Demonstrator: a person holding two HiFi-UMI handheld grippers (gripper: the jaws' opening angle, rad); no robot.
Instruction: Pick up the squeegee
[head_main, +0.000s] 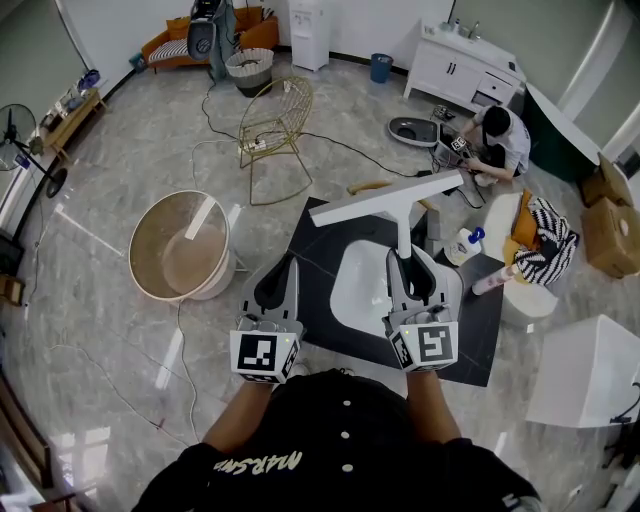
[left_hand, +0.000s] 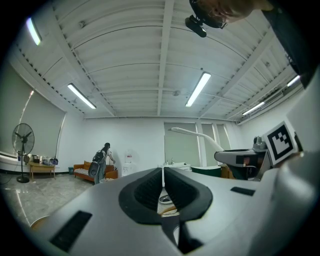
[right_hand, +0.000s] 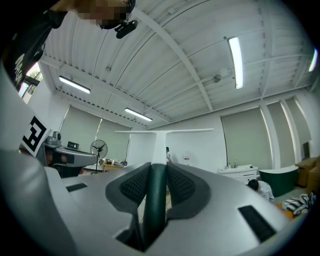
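Squeegee (head_main: 400, 205) pickup appears to be done: the dark green handle is clamped between the pads of the right gripper (head_main: 412, 265), and the white stem and long blade are held clear above the dark slab (head_main: 322, 250), with the blade lying crosswise over the slab's far edge. In the right gripper view the squeegee (right_hand: 159, 150) is seen rising straight out of the right gripper (right_hand: 156, 172), whose jaws are set narrow on the handle. The left gripper (head_main: 283, 268) is held over the slab's near left edge; in the left gripper view, the left gripper (left_hand: 163, 175) has its jaws brought together with nothing between them.

A slip is the main risk. The blade is long and stands well out from the grip, so a quick swing could twist the round handle between the pads or knock a blade end against something beyond the slab.

The handle's lower end is buried inside the gripper, so the depth of the hold cannot be judged. The blade's rubber edge is too small to be made out. A white form on the slab is possibly a basin.
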